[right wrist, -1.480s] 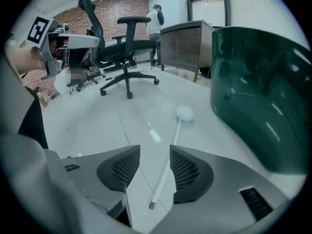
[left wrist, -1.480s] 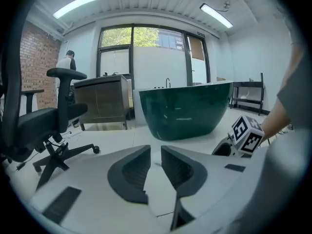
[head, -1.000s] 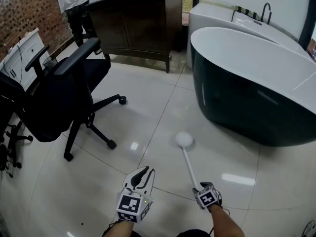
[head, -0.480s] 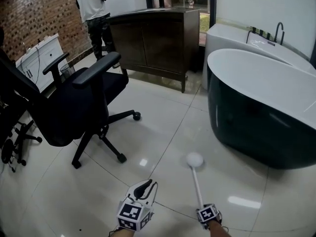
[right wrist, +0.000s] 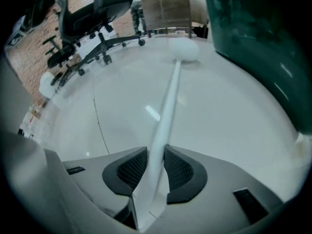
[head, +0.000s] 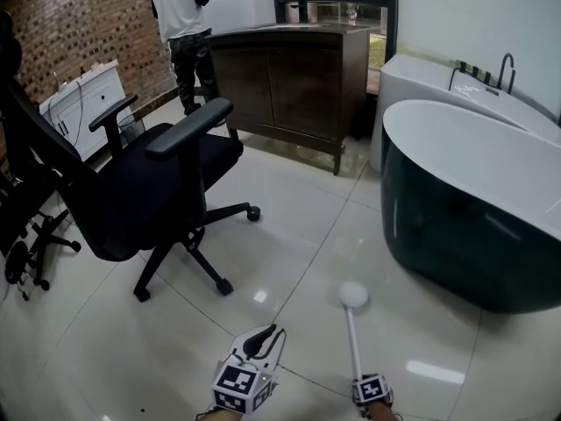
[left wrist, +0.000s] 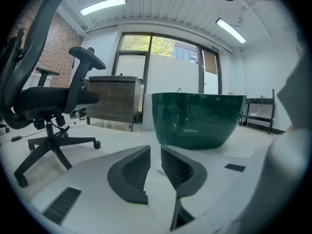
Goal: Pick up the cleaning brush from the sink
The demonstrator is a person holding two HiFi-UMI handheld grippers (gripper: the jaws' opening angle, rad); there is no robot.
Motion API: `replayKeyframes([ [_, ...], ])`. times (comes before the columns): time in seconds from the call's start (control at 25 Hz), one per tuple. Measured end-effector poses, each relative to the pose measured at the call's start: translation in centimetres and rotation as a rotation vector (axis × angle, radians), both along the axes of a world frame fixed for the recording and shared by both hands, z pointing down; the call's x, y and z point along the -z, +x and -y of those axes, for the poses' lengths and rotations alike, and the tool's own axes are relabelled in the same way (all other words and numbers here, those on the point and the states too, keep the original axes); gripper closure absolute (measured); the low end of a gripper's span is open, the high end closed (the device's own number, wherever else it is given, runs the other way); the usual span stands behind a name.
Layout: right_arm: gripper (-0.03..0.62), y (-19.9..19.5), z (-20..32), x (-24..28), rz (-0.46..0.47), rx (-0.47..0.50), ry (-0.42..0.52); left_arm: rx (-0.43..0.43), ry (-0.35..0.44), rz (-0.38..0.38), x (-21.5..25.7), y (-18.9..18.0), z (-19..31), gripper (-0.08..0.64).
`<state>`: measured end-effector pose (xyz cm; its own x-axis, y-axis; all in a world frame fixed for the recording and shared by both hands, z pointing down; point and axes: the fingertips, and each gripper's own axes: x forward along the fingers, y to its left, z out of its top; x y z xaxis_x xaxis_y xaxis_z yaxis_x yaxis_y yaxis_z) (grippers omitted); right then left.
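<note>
Tiles of glossy white floor [head: 289, 209] fill most of our head view, from the bottom edge up to the furniture at the back. Next in size is the dark green bathtub [head: 456, 235], with its white rim and inside, which takes up the right side of the frame. A white tub [head: 421, 77] with a black tap stands behind it at the upper right. On the left a black office chair [head: 149, 191] stands on its castors. At top centre we see a dark wooden cabinet [head: 298, 77], and a brick wall [head: 79, 24] runs along the upper left. A person [head: 184, 24] in a white top stands with their back to us beside the cabinet. A low white cupboard [head: 79, 95] sits against the bricks.

The cleaning brush [head: 352, 331] lies low and right of centre in that view, out on the tiles near the green tub. Its round white head [head: 353, 294] points away from us, and we cannot tell whether it touches the floor. Our right gripper [head: 361, 381], at the bottom edge, is closing its jaws on the white handle, and the pads sit against both sides of it. Our left gripper [head: 267, 333], just left of it, is apart from the brush. Its jaws are drawn together with only a slit between the pads, and they hold nothing.
</note>
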<state>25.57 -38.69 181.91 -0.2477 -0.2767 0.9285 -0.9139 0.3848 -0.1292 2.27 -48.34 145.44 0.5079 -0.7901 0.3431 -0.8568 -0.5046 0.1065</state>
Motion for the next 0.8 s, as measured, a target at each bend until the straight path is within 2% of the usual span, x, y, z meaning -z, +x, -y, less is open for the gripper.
replayKeyframes([
  [0.08,0.512,1.3,-0.9,-0.8,-0.019,-0.059,-0.054,-0.003,0.003,0.0,0.1,0.0,-0.3,0.492],
  [0.16,0.517,1.2,-1.2,-0.6,-0.017,-0.049,-0.055,0.0,0.009,-0.001,0.5,-0.4,-0.5,0.492],
  [0.36,0.517,-0.9,0.6,2.6,0.104,-0.116,0.051,0.014,0.013,-0.024,0.9,-1.2,-0.4,0.492],
  [0.52,0.517,-2.8,2.2,6.8,0.146,-0.089,0.126,-0.004,-0.009,-0.01,0.2,-0.8,-1.1,0.492],
  [0.6,0.517,-5.1,2.4,10.8,0.173,-0.084,0.153,-0.001,-0.051,0.021,0.4,-2.2,-2.1,0.492],
  [0.68,0.517,-7.8,1.5,17.0,0.213,-0.109,0.16,-0.001,-0.123,0.039,2.3,-4.3,-4.2,0.491],
  [0.8,0.517,-9.6,-0.7,28.0,0.281,-0.178,0.148,-0.008,-0.194,0.064,8.7,-5.8,-7.8,0.504],
])
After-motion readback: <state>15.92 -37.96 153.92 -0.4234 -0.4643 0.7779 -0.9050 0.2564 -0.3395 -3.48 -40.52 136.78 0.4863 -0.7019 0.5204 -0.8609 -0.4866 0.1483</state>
